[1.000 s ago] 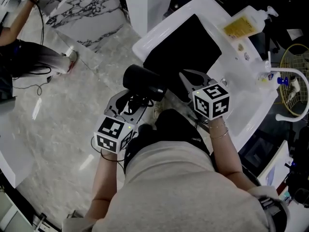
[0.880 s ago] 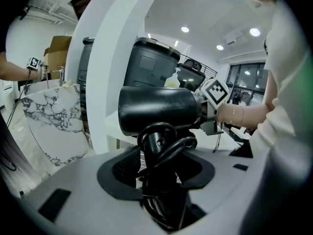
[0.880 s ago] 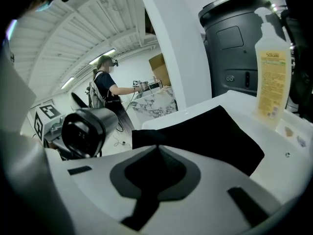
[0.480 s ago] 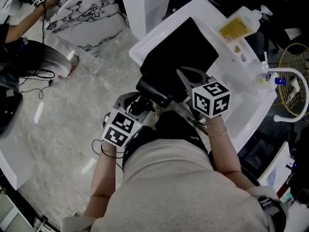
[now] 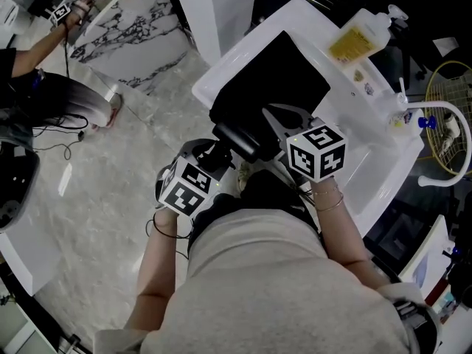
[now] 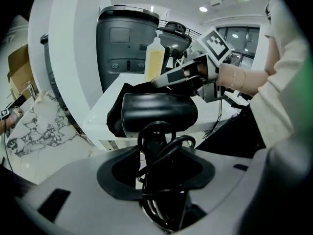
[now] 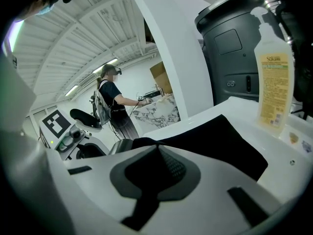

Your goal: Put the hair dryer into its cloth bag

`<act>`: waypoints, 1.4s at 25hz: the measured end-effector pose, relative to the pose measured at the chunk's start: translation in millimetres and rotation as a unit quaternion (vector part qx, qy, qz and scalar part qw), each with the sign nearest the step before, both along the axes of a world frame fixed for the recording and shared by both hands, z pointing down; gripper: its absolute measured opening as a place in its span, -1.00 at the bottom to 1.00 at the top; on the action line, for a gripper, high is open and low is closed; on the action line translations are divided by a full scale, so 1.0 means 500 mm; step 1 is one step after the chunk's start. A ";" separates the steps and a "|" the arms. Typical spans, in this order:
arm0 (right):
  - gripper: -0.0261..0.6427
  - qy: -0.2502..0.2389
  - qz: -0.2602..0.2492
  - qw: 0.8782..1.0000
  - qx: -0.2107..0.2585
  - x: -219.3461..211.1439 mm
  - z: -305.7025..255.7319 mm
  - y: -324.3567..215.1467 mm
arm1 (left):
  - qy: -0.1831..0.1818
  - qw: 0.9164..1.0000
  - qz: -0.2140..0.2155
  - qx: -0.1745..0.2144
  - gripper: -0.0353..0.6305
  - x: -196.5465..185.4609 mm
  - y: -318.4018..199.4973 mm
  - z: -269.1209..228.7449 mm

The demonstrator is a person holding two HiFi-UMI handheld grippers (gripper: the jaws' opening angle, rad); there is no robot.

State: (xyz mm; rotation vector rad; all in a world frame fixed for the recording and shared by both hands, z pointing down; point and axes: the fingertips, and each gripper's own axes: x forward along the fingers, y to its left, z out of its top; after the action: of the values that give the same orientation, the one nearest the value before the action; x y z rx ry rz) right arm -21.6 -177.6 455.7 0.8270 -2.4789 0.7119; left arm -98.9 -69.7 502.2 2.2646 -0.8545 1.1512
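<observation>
The black hair dryer (image 5: 240, 140) is held by its handle, with the coiled cord bunched around it, in my left gripper (image 5: 214, 155). In the left gripper view the hair dryer's barrel (image 6: 159, 114) lies crosswise just past the left gripper (image 6: 159, 173), right at the near edge of the black cloth bag (image 6: 116, 112). The cloth bag (image 5: 273, 72) lies flat on the white counter (image 5: 369, 135). My right gripper (image 5: 276, 116) is shut on the bag's near edge and holds it up a little; its closed tips (image 7: 156, 148) meet the black cloth bag (image 7: 215, 136).
A yellow soap bottle (image 5: 360, 34) stands at the counter's back, a white faucet (image 5: 442, 113) to the right. A tall grey bin (image 6: 127, 43) stands behind the counter. Another person (image 5: 44, 87) stands by a marble-topped table (image 5: 133, 28) on the left.
My left gripper has rolled and carried the hair dryer right and down, from the floor side to the bag's near edge. The right gripper has hardly shifted.
</observation>
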 end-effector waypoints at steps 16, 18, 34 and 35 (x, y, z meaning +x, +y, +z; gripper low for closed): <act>-0.89 -0.024 -0.011 1.000 -0.004 -0.007 -0.005 -0.007 | -0.044 0.999 0.003 -0.026 -0.28 0.016 -0.087 -0.003; -0.89 -0.027 -0.012 1.000 -0.004 -0.006 -0.005 -0.007 | -0.049 0.998 0.002 -0.027 -0.28 0.019 -0.093 -0.002; -0.90 -0.041 -0.019 0.999 -0.008 0.003 -0.003 0.005 | -0.080 0.996 0.006 -0.035 -0.25 0.054 -0.142 0.000; -0.90 -0.040 -0.019 0.999 -0.010 0.004 -0.001 0.006 | -0.085 0.996 0.005 -0.036 -0.25 0.055 -0.145 0.001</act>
State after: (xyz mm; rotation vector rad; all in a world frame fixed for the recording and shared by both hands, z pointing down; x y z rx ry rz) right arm -19.4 -174.4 455.3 0.7550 -2.5481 0.7680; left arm -71.2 -142.4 502.7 2.1391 -0.8522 1.3716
